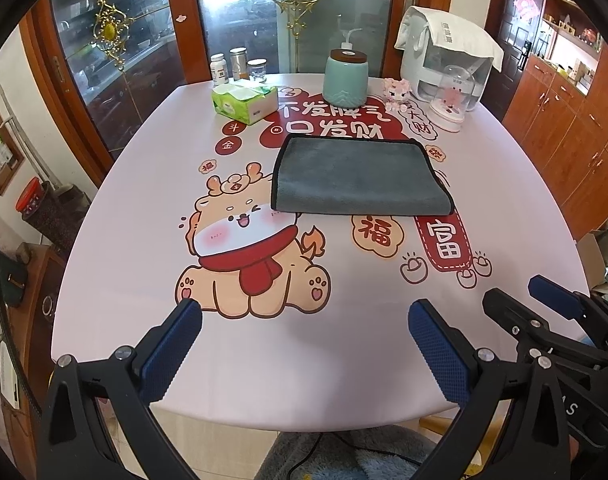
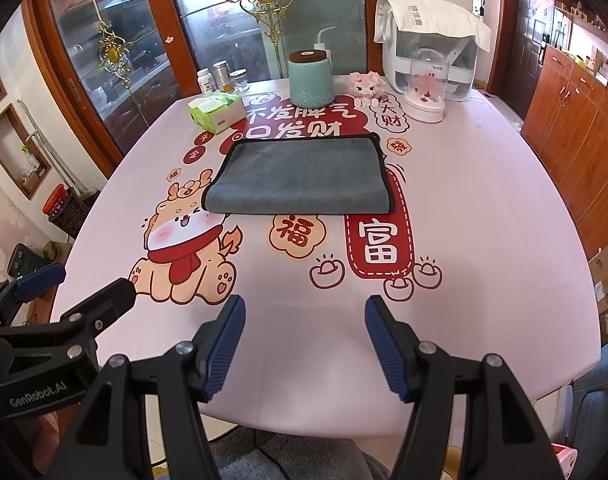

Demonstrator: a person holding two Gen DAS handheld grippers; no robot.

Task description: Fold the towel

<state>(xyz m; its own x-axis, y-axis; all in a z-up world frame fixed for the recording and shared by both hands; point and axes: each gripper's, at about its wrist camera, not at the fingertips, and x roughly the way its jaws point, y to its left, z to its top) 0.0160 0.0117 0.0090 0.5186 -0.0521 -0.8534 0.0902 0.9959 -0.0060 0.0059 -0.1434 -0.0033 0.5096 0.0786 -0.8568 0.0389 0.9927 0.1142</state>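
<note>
A grey towel [image 1: 358, 176] with black edging lies folded flat in the middle of the table [image 1: 123, 280]; it also shows in the right wrist view [image 2: 301, 178]. My left gripper [image 1: 304, 312] is open and empty, held above the near table edge, well short of the towel. My right gripper [image 2: 304, 312] is open and empty too, beside the left one over the near edge. The right gripper shows at the right of the left wrist view [image 1: 520, 300], and the left gripper shows at the left of the right wrist view [image 2: 85, 280].
At the table's far side stand a green tissue box [image 1: 244, 102], several small jars [image 1: 237, 66], a teal pump jar [image 1: 346, 78], a pink toy [image 1: 396, 92], a glass dome [image 1: 452, 98] and a white appliance [image 1: 448, 52]. Wooden cabinets [image 1: 564, 128] line the right.
</note>
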